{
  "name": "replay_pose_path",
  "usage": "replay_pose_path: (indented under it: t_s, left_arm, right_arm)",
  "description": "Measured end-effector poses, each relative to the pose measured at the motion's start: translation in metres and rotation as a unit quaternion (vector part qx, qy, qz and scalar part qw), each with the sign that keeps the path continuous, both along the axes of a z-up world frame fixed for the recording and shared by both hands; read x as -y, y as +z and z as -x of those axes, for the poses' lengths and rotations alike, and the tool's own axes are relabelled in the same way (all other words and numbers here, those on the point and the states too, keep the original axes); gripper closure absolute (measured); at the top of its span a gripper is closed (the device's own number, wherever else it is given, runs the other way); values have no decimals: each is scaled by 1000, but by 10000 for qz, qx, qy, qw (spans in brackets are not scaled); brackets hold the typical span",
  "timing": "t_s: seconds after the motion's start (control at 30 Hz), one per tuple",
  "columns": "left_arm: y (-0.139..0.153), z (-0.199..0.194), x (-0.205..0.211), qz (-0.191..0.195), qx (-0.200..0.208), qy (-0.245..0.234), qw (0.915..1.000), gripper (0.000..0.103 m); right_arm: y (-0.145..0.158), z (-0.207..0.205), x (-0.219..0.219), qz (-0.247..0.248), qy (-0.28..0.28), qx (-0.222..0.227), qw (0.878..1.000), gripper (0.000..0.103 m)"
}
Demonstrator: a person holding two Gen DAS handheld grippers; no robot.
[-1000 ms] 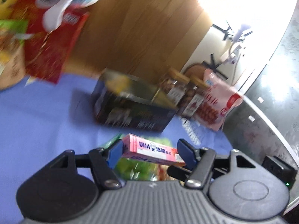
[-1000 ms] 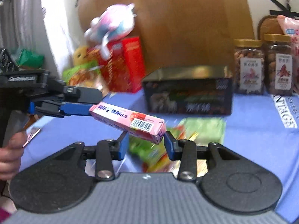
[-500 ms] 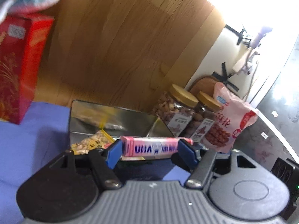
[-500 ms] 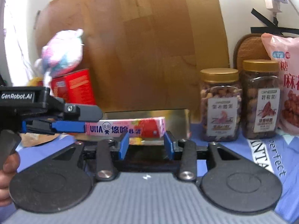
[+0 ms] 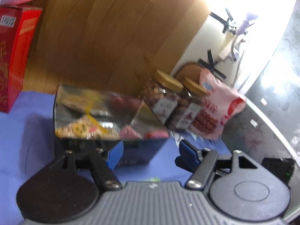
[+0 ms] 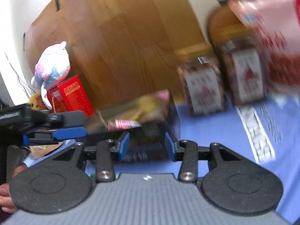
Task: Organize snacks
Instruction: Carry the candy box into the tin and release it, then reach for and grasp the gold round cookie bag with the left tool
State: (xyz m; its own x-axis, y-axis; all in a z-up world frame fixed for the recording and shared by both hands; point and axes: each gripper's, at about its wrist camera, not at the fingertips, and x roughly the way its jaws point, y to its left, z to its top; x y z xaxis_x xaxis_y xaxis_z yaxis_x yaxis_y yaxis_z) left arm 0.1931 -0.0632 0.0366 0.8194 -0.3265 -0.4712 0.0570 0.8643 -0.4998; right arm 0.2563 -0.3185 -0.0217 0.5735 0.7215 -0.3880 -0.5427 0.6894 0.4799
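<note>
Candy box [image 6: 124, 124] is out of both tongs now and lying in the open tin [image 5: 97, 112], pink end visible beside the yellow snack bag [image 5: 80, 129]. A second ago both tongs carried it between them, one at each end. Left tongs [image 5: 148, 152] are open and empty, blue pads apart over the tin's near wall. Right tongs [image 6: 147, 147] are also open, nothing pinched, only the tin's dark front behind the gap. Frames are blurred, so how flat the box sits is unclear. My read: this drop is done. Next item probably comes off the blue table [image 6: 215, 131]; jars [image 5: 165, 101] and pink bag [image 5: 217, 110] stand just beside the tin.
</note>
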Motion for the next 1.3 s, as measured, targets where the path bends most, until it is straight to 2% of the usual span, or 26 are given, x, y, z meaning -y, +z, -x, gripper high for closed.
replay_pose_path:
  t_s: [0.1,0.17,0.4,0.57,0.63,0.77,0.97,1.03,1.1,1.3]
  left_arm:
    - [-15,9,9,75,-293,-107,9995,36]
    - [-24,16,16,193,-443,-241,9985,36]
    - [-41,42,51,117,-683,-691,9952,36]
    - [-62,51,68,141,-1033,-821,9912,35]
    - [-67,55,77,152,-1122,-927,9892,33]
    - [-63,68,88,17,-1048,-1086,9885,31]
    - [-71,71,78,337,-1109,-985,9884,34]
    - [-69,72,81,211,-1107,-1004,9885,46]
    - [-66,73,83,124,-1075,-1060,9885,52]
    - [-39,75,74,86,-731,-987,9924,52]
  right_arm:
    - [-15,10,21,-186,19,-472,9987,57]
    - [-23,22,36,-287,34,-635,9976,57]
    - [-38,58,65,-424,54,-927,9948,57]
    - [-42,83,60,-326,584,-915,9936,57]
    - [-40,93,55,-82,641,-725,9953,55]
    - [-32,111,49,398,827,-253,9955,47]
    - [-36,129,31,1167,950,451,9876,45]
    - [-37,130,27,1329,887,600,9853,47]
    - [-36,131,25,1490,781,735,9830,58]
    - [-15,127,19,1293,697,1157,9824,61]
